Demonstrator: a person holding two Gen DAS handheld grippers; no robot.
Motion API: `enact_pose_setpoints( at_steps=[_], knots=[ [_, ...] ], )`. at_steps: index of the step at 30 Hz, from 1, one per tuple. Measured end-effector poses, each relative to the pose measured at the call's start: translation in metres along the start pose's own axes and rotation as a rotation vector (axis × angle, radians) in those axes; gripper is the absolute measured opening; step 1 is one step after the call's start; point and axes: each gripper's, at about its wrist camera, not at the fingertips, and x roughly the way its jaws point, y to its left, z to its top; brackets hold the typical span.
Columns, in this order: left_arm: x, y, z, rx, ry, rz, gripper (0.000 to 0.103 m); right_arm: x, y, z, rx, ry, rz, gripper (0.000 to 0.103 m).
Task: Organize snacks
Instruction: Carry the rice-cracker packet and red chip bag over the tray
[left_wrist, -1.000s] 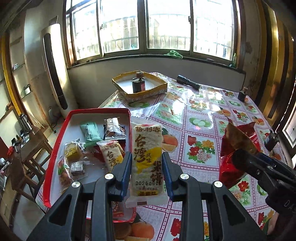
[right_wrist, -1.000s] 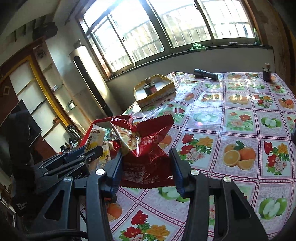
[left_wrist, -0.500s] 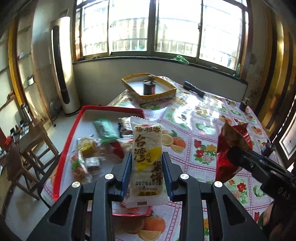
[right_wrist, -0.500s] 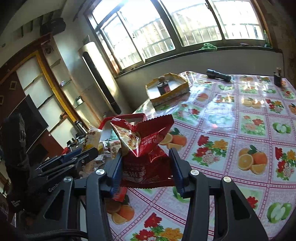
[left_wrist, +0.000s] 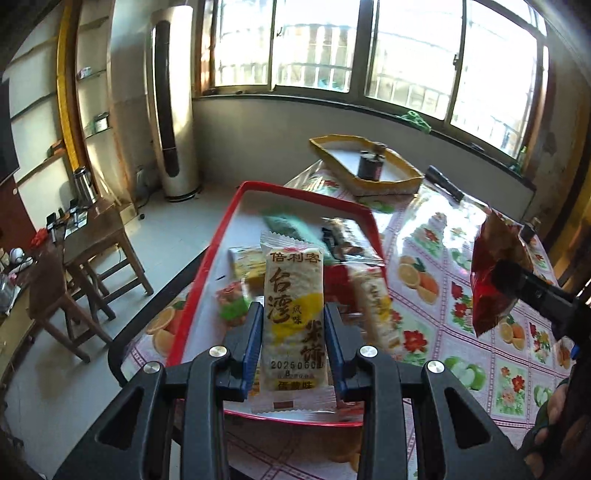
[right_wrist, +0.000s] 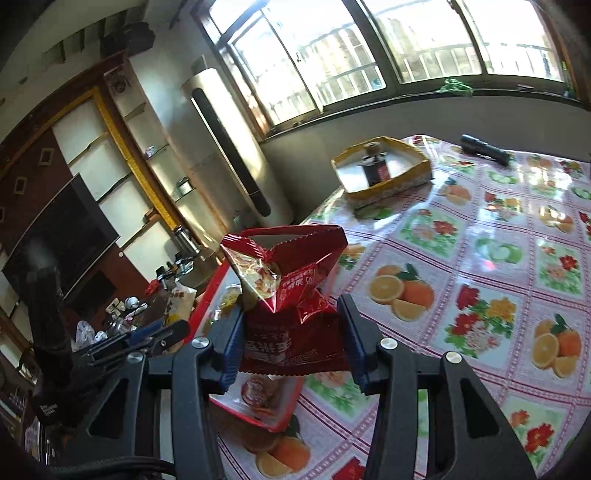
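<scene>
Mid-carry, by the look of it: two snacks held aloft, neither yet set down.

Left gripper (left_wrist: 291, 332), lower centre of its frame, jaws pinching a white-and-yellow rice cracker packet (left_wrist: 293, 317) upright between the blue pads. Behind the packet, mid-frame, a red tray (left_wrist: 295, 194) already loaded with small wrapped snacks (left_wrist: 243, 264). At the right edge, the other tool with its red bag (left_wrist: 495, 273).

Right gripper (right_wrist: 291, 332), lower centre of its own frame, jaws closed on a crumpled red snack bag (right_wrist: 291, 291), squeezed at the sides, top folded over. Below and left of the bag, the tray's near corner (right_wrist: 280, 424) on the fruit-print tablecloth (right_wrist: 461, 295). Further off, upper centre, a yellow-rimmed box (right_wrist: 388, 192) with a dark can inside; a black flashlight (right_wrist: 484, 149) at upper right.

Next move, judged only: lowering each packet over a bare patch of tray and loosening the jaws, one at a time, taking care not to drop the tall packet onto snacks already lying there. Equally possible that the destination lies elsewhere; cannot tell.

Against half a second ago: same grips on both packets, but the left view swung leftward, with the tray now directly behind the cracker packet and more floor and stools in sight at lower left. Right view likewise turned, tray closer beneath the bag.
</scene>
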Motion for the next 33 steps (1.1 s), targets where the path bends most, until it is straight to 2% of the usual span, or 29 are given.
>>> enact_pose_setpoints(
  at_steps=[12,33],
  knots=[
    [0.015,0.01,0.0,-0.017,0.023,0.021,0.032,0.06,0.02,0.025,-0.008,0.059,0.077,0.049],
    [0.05,0.011,0.002,-0.004,0.101,0.022,0.032,0.142,0.031,0.048,-0.065,0.175,0.061,0.049]
  ],
)
